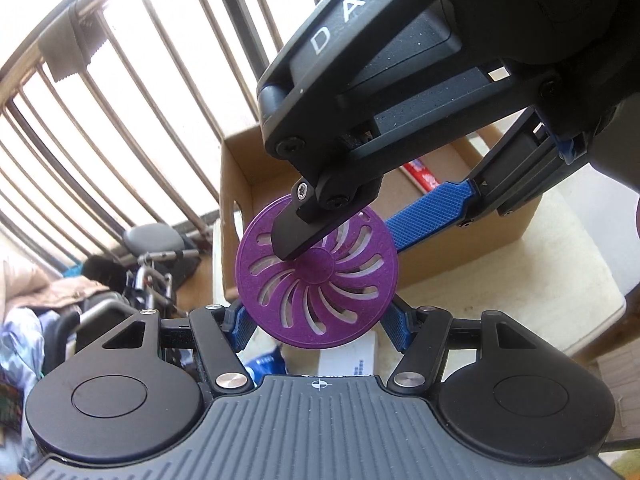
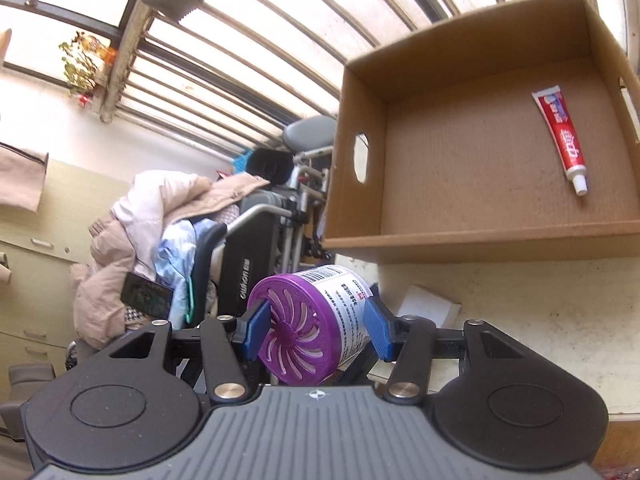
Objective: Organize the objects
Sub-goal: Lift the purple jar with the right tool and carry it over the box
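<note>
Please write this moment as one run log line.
left gripper: jaws on purple-lidded can | right gripper: jaws on same can | cardboard box: holds toothpaste tube

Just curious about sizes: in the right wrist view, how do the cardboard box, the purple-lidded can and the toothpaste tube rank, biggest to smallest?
1. Open brown cardboard box, by far.
2. Purple-lidded white can held in the right tongs, though its nearness to the camera enlarges it.
3. Red and white toothpaste tube lying inside the box.

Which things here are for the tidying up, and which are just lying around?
For the tidying: purple-lidded canister, held by the left gripper and right gripper; cardboard box; toothpaste tube inside it.

Just lying around: clothes pile, wheelchair, plant.
</note>
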{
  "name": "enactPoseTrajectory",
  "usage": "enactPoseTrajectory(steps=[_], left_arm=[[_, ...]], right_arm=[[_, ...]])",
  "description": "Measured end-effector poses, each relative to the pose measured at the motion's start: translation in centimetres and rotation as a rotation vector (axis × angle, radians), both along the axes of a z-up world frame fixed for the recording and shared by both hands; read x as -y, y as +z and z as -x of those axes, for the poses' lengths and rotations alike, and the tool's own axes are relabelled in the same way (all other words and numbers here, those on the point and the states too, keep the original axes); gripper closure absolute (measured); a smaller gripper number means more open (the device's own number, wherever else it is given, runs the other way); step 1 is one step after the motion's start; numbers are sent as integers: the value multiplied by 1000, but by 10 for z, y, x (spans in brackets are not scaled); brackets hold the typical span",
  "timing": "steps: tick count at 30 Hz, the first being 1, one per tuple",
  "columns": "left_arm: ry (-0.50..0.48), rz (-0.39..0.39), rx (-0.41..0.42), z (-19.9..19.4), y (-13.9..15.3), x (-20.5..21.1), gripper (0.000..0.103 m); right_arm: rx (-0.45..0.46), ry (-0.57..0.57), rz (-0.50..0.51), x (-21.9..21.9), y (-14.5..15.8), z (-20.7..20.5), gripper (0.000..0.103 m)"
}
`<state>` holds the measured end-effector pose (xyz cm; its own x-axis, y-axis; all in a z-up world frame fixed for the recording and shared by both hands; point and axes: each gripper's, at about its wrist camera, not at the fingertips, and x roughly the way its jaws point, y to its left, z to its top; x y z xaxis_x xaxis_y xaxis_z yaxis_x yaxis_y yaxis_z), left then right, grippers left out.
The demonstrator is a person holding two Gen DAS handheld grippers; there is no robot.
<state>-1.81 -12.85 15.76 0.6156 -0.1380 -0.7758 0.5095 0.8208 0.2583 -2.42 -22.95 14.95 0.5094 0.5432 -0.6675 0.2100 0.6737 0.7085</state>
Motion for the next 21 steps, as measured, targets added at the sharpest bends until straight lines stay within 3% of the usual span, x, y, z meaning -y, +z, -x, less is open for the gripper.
enactPoseTrajectory(steps=[8, 21], left_arm=[[-128, 2, 72, -12, 24, 8, 40], [-262, 76, 113, -41, 52, 3, 40]], right_arm=[[48, -122, 6, 15, 30, 2, 48], [76, -259, 78, 12, 69, -19, 48]])
